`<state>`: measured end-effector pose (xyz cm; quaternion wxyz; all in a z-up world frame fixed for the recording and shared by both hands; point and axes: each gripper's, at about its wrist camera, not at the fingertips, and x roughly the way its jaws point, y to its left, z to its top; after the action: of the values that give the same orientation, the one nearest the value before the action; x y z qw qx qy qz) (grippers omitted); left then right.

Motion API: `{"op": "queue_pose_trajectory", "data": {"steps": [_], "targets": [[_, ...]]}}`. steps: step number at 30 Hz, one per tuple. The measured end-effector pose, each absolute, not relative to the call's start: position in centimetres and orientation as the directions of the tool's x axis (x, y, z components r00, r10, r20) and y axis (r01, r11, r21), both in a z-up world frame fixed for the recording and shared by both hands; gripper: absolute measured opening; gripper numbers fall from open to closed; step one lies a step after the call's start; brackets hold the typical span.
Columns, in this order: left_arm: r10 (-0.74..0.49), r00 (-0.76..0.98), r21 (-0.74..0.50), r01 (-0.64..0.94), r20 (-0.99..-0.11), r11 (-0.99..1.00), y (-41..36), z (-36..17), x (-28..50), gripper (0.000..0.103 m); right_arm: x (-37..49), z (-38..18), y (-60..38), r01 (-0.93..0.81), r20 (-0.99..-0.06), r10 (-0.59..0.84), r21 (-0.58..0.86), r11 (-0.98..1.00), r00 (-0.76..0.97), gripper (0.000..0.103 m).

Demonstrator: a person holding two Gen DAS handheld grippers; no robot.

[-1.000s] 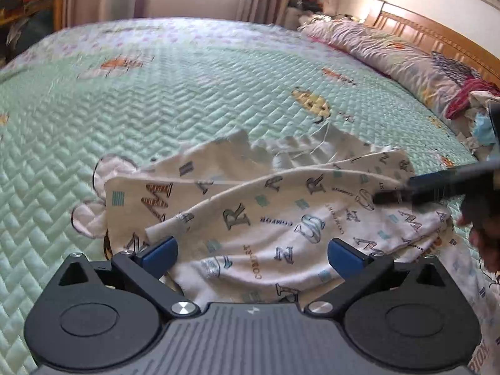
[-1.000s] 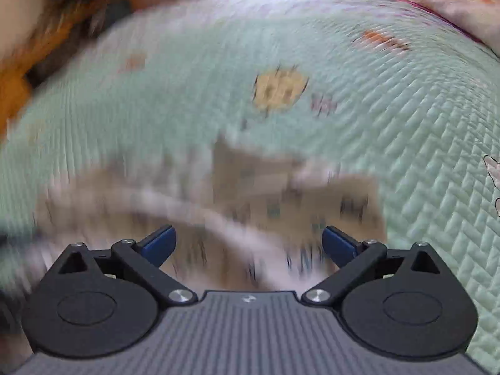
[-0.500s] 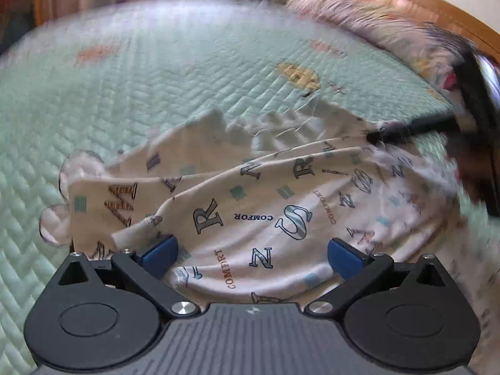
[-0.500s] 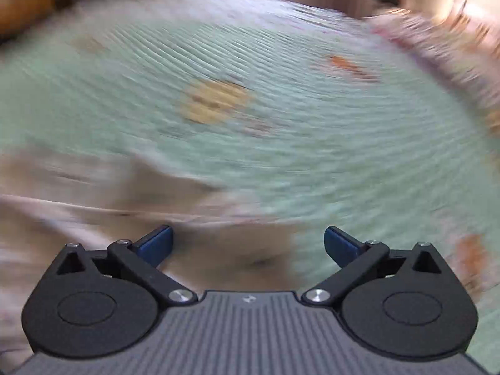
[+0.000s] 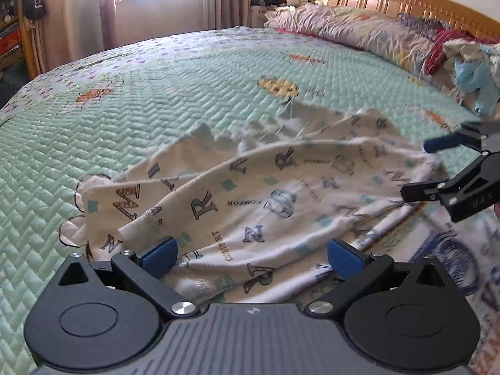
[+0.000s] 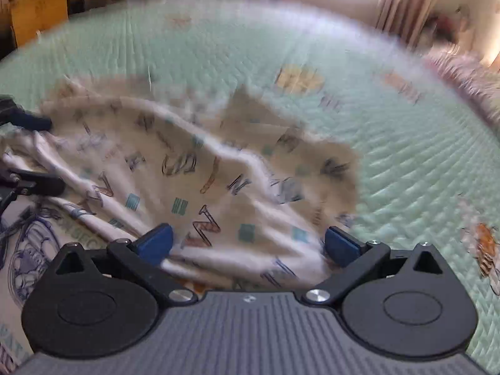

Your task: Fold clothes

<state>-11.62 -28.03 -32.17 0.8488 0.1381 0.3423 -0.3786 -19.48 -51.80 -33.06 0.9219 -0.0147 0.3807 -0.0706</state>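
The letter-print garment lies rumpled on the green quilted bed, near the edge, its fold lines slack and uneven. The left gripper hangs over the near hem with its jaws spread wide, gripping nothing; the right gripper is likewise spread, with cloth bunched between its blue pads but not pinched. If either closes here, I'd worry it catches several layers at once and drags the whole bundle instead of one edge. The right wrist view is blurred, so its aim looks uncertain.
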Motion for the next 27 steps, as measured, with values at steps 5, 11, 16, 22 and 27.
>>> {"op": "queue_pose_trajectory", "data": {"steps": [5, 11, 16, 22, 27], "targets": [[-0.608, 0.472, -0.061, 0.756, -0.639, 0.651, -28.7, -30.7, -11.7, 0.102, -18.7, -30.7, -51.5, 0.144, -0.615, -0.122, -0.013, 0.989, 0.779, 0.103], [-0.54, 0.451, -0.018, 0.756, -0.71, 0.655, -28.1, -33.0, -12.6, 0.102, -18.3, -33.5, -50.4, 0.147, -0.681, -0.134, -0.038, 0.988, 0.72, 0.103], [-0.58, 0.487, -0.011, 0.759, -0.653, 0.651, -28.3, -30.9, -12.3, 0.102, -18.5, -31.1, -49.7, 0.133, -0.596, -0.079, 0.047, 0.99, 0.799, 0.103], [-0.466, 0.471, -0.008, 0.696, -0.749, 0.718, -29.0, -33.2, -8.1, 0.102, -9.8, -33.6, -48.8, 0.056, -0.715, -0.085, -0.064, 0.996, 0.694, 0.102], [-0.547, 0.504, -0.042, 0.708, -0.669, 0.705, -26.8, -31.6, -9.3, 0.102, -12.2, -32.5, -54.0, 0.212, -0.672, -0.015, 0.211, 0.954, 0.74, 0.102]]}}
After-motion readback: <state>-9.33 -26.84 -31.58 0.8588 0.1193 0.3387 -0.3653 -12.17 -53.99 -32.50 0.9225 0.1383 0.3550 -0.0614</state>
